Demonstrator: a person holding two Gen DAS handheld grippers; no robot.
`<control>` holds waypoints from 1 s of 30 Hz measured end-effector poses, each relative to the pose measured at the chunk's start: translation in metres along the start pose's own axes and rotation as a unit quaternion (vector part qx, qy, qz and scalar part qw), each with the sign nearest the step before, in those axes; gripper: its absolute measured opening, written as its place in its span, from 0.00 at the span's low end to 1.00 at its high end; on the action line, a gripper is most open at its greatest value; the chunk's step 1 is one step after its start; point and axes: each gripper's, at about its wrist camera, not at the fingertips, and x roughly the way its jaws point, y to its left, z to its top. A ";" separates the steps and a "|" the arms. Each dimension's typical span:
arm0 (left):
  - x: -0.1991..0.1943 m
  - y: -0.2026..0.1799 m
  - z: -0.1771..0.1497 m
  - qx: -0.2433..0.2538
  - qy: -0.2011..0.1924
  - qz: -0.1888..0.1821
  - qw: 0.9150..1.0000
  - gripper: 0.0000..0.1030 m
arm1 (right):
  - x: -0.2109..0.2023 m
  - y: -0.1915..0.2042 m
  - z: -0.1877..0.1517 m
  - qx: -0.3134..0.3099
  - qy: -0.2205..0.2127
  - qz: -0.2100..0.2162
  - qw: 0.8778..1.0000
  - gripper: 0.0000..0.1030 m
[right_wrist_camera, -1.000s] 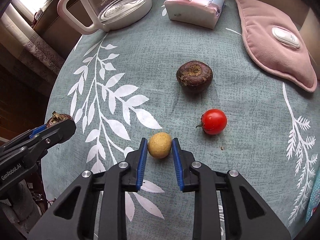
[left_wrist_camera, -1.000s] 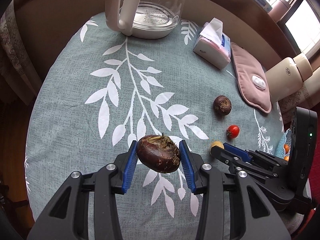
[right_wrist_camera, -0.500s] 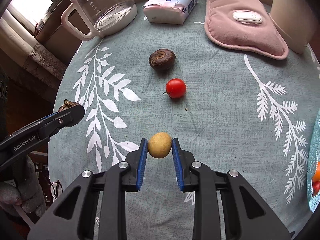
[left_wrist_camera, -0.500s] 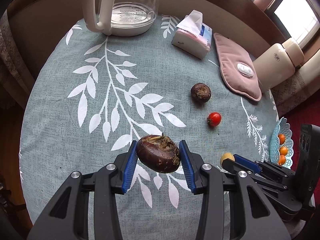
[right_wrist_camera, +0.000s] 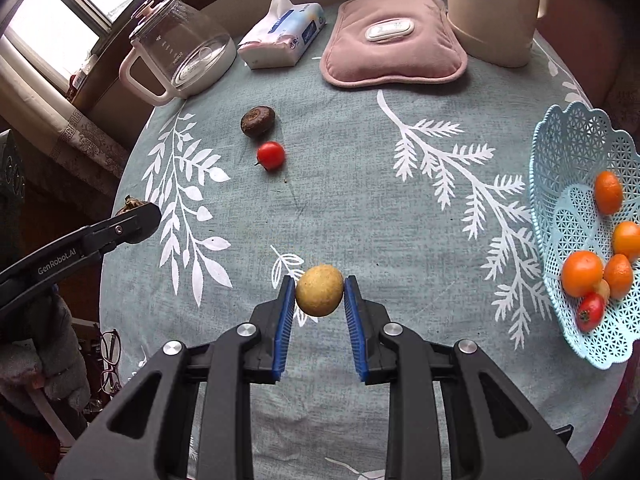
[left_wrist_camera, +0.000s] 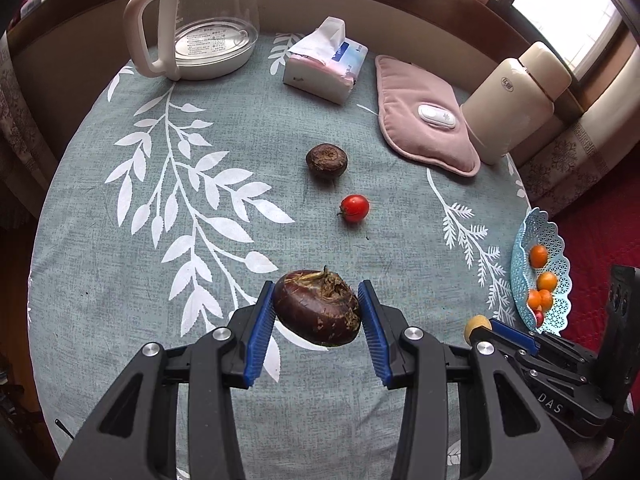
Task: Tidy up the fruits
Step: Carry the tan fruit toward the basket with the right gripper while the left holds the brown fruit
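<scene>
My left gripper (left_wrist_camera: pixel 318 314) is shut on a dark brown water chestnut (left_wrist_camera: pixel 318 307) and holds it above the tablecloth. My right gripper (right_wrist_camera: pixel 319 295) is shut on a small yellow-brown longan (right_wrist_camera: pixel 319 289), also lifted; it shows in the left wrist view (left_wrist_camera: pixel 477 325) too. A second water chestnut (left_wrist_camera: pixel 326 160) (right_wrist_camera: pixel 257 121) and a cherry tomato (left_wrist_camera: pixel 355 208) (right_wrist_camera: pixel 271 155) lie on the cloth mid-table. A light blue lattice fruit basket (right_wrist_camera: pixel 568 148) (left_wrist_camera: pixel 520 280) at the right edge holds several small oranges and a cherry tomato.
A glass kettle (left_wrist_camera: pixel 204 28) stands at the back left, a tissue pack (left_wrist_camera: pixel 324 68) beside it, a pink heating pad (left_wrist_camera: pixel 424 120) and a cream jug (left_wrist_camera: pixel 516 96) at the back right. The round table (left_wrist_camera: pixel 100 200) has a grey-green leaf-print cloth.
Both grippers have lifted and drawn back from the table with their fruits held. The basket has come into view at the right.
</scene>
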 end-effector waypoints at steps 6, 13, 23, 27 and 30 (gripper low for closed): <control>-0.004 -0.032 -0.011 0.009 -0.003 -0.004 1.000 0.41 | -0.029 -0.043 -0.017 0.030 -0.016 -0.010 0.999 0.25; -0.003 -0.067 -0.018 0.022 -0.005 -0.010 1.000 0.41 | -0.059 -0.086 -0.027 0.056 -0.037 -0.020 0.998 0.25; 0.000 -0.106 -0.026 0.042 -0.004 -0.012 0.999 0.41 | -0.087 -0.148 -0.039 0.103 -0.059 -0.046 0.992 0.25; 0.002 -0.117 -0.029 0.047 -0.003 -0.013 0.999 0.41 | -0.092 -0.166 -0.042 0.115 -0.064 -0.055 0.990 0.25; 0.003 -0.125 -0.030 0.050 -0.003 -0.014 0.999 0.41 | -0.093 -0.175 -0.043 0.119 -0.066 -0.060 0.989 0.25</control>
